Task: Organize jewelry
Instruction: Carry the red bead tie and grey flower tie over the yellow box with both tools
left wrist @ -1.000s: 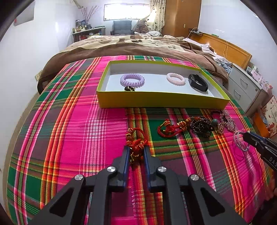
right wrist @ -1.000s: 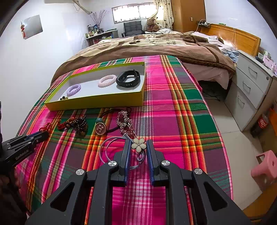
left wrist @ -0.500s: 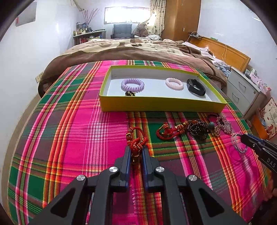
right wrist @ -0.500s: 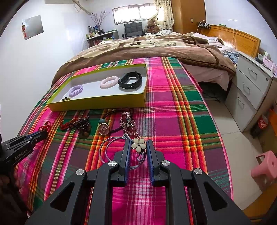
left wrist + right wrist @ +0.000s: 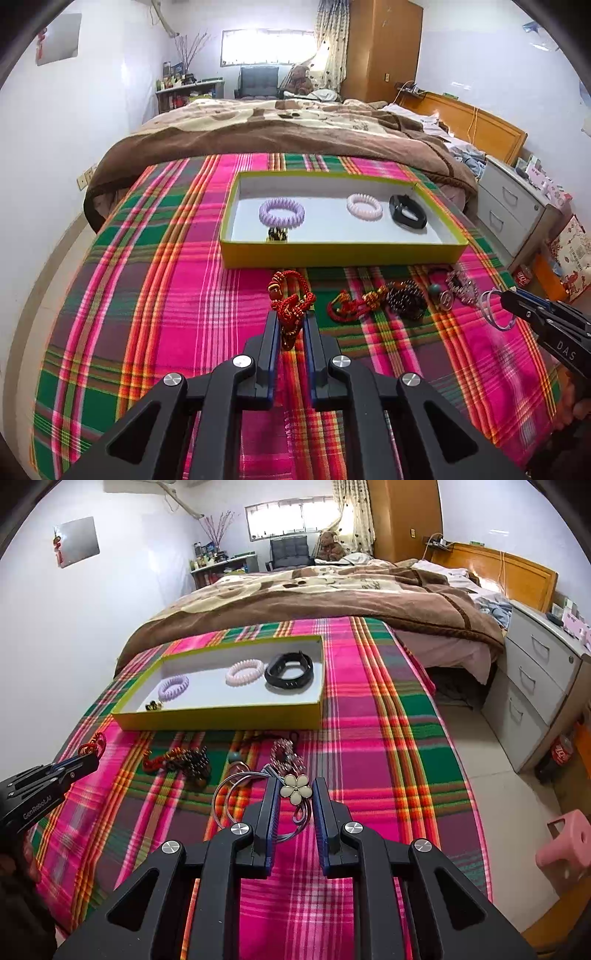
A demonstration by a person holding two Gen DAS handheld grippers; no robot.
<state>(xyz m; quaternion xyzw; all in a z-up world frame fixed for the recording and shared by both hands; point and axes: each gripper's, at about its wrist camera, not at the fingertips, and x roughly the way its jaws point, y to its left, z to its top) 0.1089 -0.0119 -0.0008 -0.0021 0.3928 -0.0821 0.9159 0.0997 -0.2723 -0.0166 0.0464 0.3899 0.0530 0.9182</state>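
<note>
Lifting now: left gripper [image 5: 291, 325] clamped on red knotted cord bracelet [image 5: 290, 304], newly off the plaid bedspread [image 5: 155, 314]; right gripper [image 5: 294, 794] pinching cream flower-charm wire hoops [image 5: 295, 788]; yellow-walled tray [image 5: 340, 254] next.

Plaid cloth [image 5: 177, 314] bare along its left edge and near edge, easy passage there. Jewelry heap [image 5: 402, 299] crowds the strip before the yellow tray [image 5: 332, 254]; tray's near wall blocks low entry.
</note>
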